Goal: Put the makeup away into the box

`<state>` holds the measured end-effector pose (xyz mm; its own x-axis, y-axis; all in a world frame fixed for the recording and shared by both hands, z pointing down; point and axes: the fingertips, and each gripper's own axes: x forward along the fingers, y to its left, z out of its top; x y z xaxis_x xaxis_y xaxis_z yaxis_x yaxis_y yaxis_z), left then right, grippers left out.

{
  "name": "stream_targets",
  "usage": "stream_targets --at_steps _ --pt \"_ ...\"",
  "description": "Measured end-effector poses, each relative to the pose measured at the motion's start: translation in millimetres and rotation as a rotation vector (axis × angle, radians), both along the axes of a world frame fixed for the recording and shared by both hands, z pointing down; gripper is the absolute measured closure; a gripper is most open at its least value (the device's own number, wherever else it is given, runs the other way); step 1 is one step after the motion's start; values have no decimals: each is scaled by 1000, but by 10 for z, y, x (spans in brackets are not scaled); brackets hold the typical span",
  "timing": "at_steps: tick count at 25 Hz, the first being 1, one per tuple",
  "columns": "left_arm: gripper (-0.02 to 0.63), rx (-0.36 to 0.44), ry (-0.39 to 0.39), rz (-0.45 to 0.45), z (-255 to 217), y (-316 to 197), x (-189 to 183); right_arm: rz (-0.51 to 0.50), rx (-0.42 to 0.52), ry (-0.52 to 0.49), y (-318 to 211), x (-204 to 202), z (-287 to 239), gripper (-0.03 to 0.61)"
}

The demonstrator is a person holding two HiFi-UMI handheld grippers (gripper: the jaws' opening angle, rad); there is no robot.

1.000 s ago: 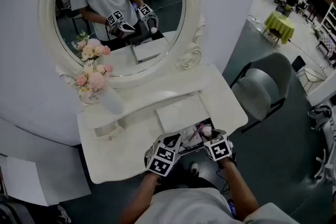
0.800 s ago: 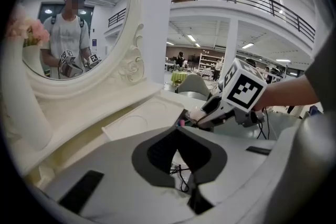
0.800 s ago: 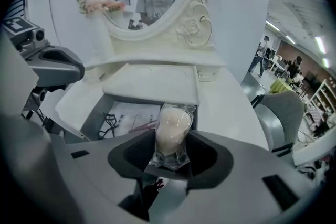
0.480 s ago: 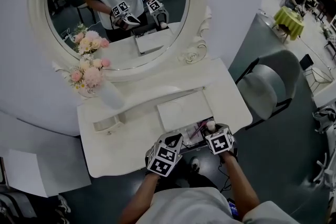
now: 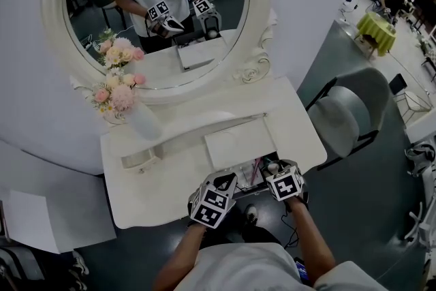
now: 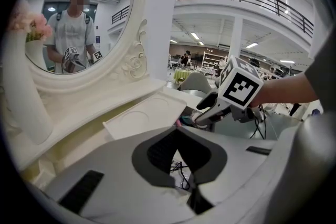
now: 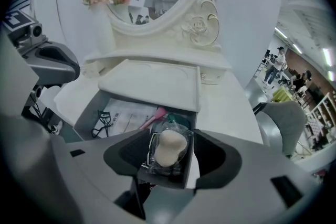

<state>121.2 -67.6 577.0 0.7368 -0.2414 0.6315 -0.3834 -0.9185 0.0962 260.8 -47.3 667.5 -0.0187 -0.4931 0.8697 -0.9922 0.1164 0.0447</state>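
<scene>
The box is the open drawer (image 7: 88,110) (image 5: 246,172) at the front of the white dressing table (image 5: 170,174). A beige makeup sponge in a clear case (image 7: 169,147) lies at the drawer's right front corner. My right gripper (image 7: 169,161) (image 5: 274,168) straddles it, and its jaws have just been opening. They stand wide, with a gap on each side of the case. My left gripper (image 6: 185,166) (image 5: 223,182) hovers at the drawer's left front, shut on nothing. From the left gripper view, the right gripper (image 6: 210,112) shows tilted down over the drawer.
In the drawer lie a pink brush (image 7: 153,116), a black eyelash curler (image 7: 103,120) and a printed leaflet (image 7: 125,114). A white lid panel (image 7: 149,84) sits behind it. A vase of pink flowers (image 5: 124,104) stands left, an oval mirror (image 5: 153,10) behind, a grey chair (image 5: 347,112) right.
The right gripper has sunk a little toward the drawer's right corner with the sponge case, and its jaws have widened. The left gripper has stayed put.
</scene>
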Motion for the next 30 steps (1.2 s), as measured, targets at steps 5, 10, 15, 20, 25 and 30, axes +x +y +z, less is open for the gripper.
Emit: stream_targets --at_steps 5,10,15,20,25,30 --pt "597 17 14 -17 -77 -41 -45 47 51 16 1 54 -358 334" --pt "597 60 37 -53 -258 -190 -142 49 147 -23 -134 -57 -742 334" --pt "597 122 71 -115 -572 -376 -346 12 258 -31 -302 -262 -1235 375" --pt "597 205 104 -207 -993 -610 -678 -42 387 0 -502 -484 -1736 501" --pt "597 293 128 -296 -1411 -776 -1065 -89 476 -17 -626 -760 -2133 560" --pt "597 416 122 -349 -1849 -851 -1394 -166 574 -49 -764 -1061 -2568 575"
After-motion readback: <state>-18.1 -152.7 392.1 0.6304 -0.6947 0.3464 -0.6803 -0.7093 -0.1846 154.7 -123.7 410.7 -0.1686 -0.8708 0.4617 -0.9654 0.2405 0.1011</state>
